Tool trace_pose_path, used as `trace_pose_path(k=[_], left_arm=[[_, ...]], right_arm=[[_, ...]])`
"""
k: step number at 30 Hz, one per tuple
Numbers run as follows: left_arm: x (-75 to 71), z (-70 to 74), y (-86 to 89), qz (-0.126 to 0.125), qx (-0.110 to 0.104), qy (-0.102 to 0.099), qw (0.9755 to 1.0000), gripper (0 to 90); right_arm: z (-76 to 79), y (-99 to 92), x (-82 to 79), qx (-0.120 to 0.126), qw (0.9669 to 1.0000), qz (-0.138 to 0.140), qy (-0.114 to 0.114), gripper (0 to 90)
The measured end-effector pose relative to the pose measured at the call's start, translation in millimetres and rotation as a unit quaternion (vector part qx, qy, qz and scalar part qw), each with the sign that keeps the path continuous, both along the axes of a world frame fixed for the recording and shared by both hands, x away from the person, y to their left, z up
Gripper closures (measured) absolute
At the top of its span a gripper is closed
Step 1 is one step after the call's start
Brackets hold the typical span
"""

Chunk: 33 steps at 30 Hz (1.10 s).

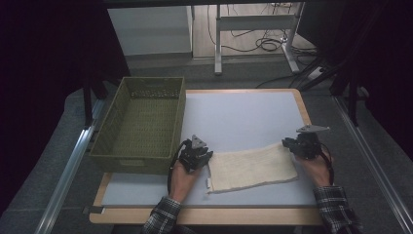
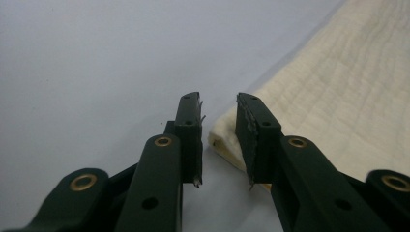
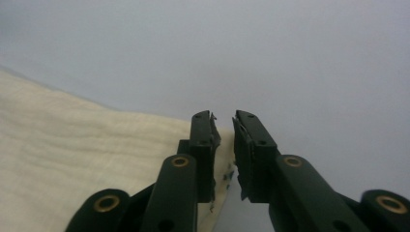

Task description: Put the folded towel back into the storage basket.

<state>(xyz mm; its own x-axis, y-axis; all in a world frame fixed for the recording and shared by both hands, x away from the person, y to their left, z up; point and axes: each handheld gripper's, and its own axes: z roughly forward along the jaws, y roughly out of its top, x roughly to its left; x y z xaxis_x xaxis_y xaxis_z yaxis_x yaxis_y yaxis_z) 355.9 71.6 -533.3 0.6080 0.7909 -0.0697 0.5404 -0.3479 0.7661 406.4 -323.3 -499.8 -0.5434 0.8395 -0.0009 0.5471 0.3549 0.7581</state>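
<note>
Folded cream woven cloth (image 1: 253,168) lies lower centre on the pale tabletop (image 1: 243,117). Left gripper (image 2: 218,121) and right gripper (image 3: 223,133) sit slightly parted at its two ends, gripping nothing. Best to close squarely on both layers together before lifting toward the green basket (image 1: 141,122).

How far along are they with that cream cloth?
The cream cloth lies flat and looks folded into a strip on the table. The left gripper and right gripper sit at its two ends, fingers slightly apart, pressing nothing. The green basket holds nothing yet; perhaps the cloth goes there.
</note>
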Motion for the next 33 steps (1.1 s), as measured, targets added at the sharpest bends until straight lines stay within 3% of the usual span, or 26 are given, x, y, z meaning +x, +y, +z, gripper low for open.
trace_pose_path(k=[7, 11, 13, 19, 28, 33], left_arm=[[2.2, -6.8, -3.3, 0.006, 0.013, -0.002, 0.9999, 66.5], [4.7, -9.1, -3.3, 0.017, 0.009, 0.004, 0.9998, 60.5], [5.5, -9.4, -2.8, 0.022, 0.009, 0.008, 0.9997, 55.8], [5.6, -10.0, -2.7, 0.025, 0.008, 0.007, 0.9996, 53.6], [5.6, -10.4, -2.1, 0.025, 0.006, 0.008, 0.9996, 53.6], [5.6, -10.5, -2.1, 0.026, 0.006, 0.008, 0.9996, 53.6]], right_arm=[[5.2, -4.8, -16.0, 0.022, 0.9997, 0.014, 0.001, 66.6], [4.4, -1.4, -29.2, 0.026, 0.9991, 0.033, 0.008, 62.9], [1.6, 3.1, -37.4, 0.028, 0.9984, 0.047, 0.014, 61.4], [-7.2, 21.6, -55.7, 0.034, 0.9956, 0.083, 0.025, 58.5], [-9.6, 60.3, -80.0, 0.034, 0.9878, 0.150, 0.027, 58.1], [-10.3, 81.8, -90.0, 0.036, 0.9817, 0.184, 0.034, 58.2]])
